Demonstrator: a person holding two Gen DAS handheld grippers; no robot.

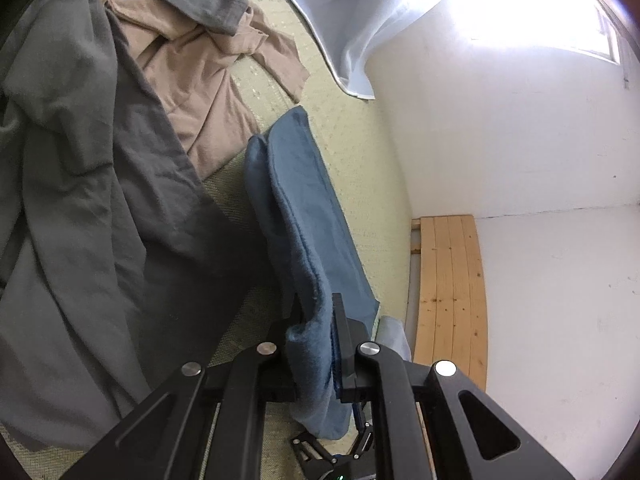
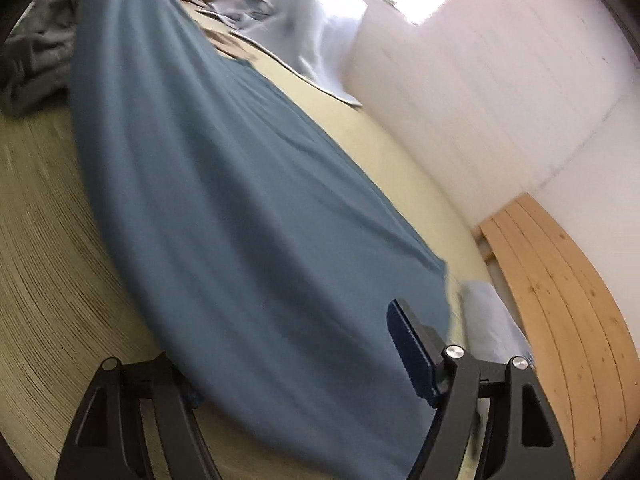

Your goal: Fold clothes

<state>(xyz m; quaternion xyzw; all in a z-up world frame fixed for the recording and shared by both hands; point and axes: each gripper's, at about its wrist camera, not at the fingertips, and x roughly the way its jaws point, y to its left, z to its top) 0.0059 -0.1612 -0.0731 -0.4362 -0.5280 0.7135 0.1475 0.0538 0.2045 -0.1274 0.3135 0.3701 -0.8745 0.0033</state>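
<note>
Four garments on the mattress [image 1: 360, 168] (one blue cloth [image 1: 304, 216], clamped in the left gripper [image 1: 316, 320]); right gripper [image 2: 296, 360] spread apart.

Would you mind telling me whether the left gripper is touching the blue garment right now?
Touching. The left wrist view shows the left gripper shut on a bunched edge of the blue garment, with the cloth pinched between both fingers and hanging below them.
</note>
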